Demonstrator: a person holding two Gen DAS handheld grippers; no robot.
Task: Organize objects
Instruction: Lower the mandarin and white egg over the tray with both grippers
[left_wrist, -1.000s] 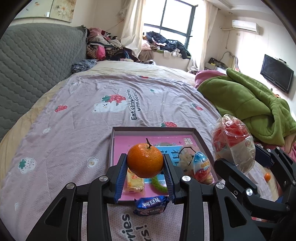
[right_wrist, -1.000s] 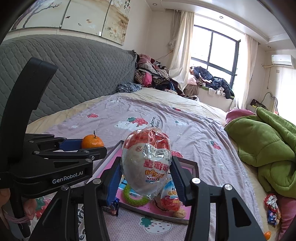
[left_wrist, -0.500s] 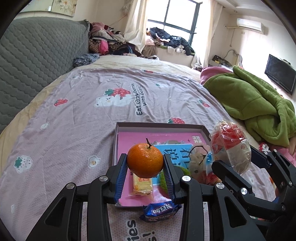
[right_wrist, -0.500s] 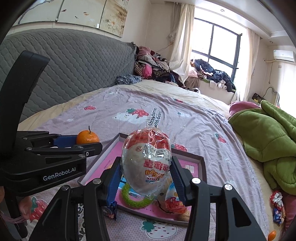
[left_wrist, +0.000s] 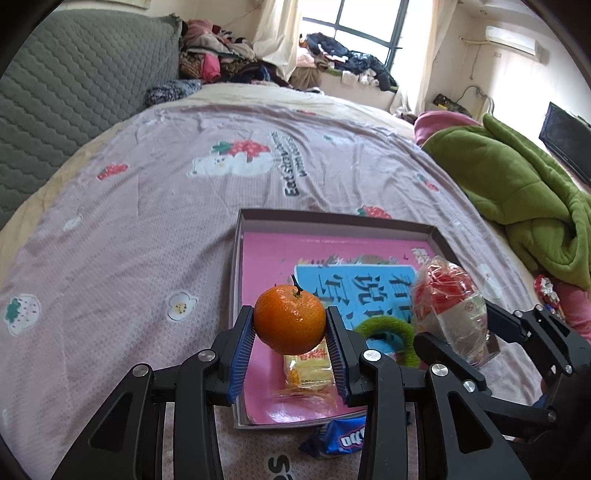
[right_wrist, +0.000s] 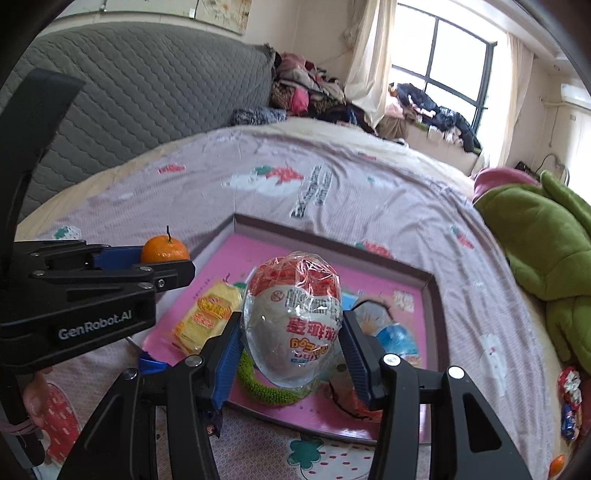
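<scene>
My left gripper (left_wrist: 290, 330) is shut on an orange tangerine (left_wrist: 289, 319) and holds it above the near left part of a pink shallow box (left_wrist: 332, 254) on the bed. My right gripper (right_wrist: 291, 334) is shut on a red and white egg-shaped snack bag (right_wrist: 293, 321), held above the box's near edge (right_wrist: 332, 428). The tangerine also shows in the right wrist view (right_wrist: 164, 251), and the bag in the left wrist view (left_wrist: 448, 312). In the box lie a yellow cracker packet (left_wrist: 306, 367), a green ring (left_wrist: 388, 330) and a blue-topped snack bag (right_wrist: 397, 338).
A blue Oreo packet (left_wrist: 338, 437) lies on the sheet just before the box. A green blanket (left_wrist: 517, 184) is heaped at the right. Small wrapped sweets (right_wrist: 569, 398) lie at the bed's right edge. A grey padded headboard (left_wrist: 66, 92) rises at the left.
Both grippers have moved forward and lower over the box, still holding the tangerine and the snack bag. The box and its contents look nearer and larger.
</scene>
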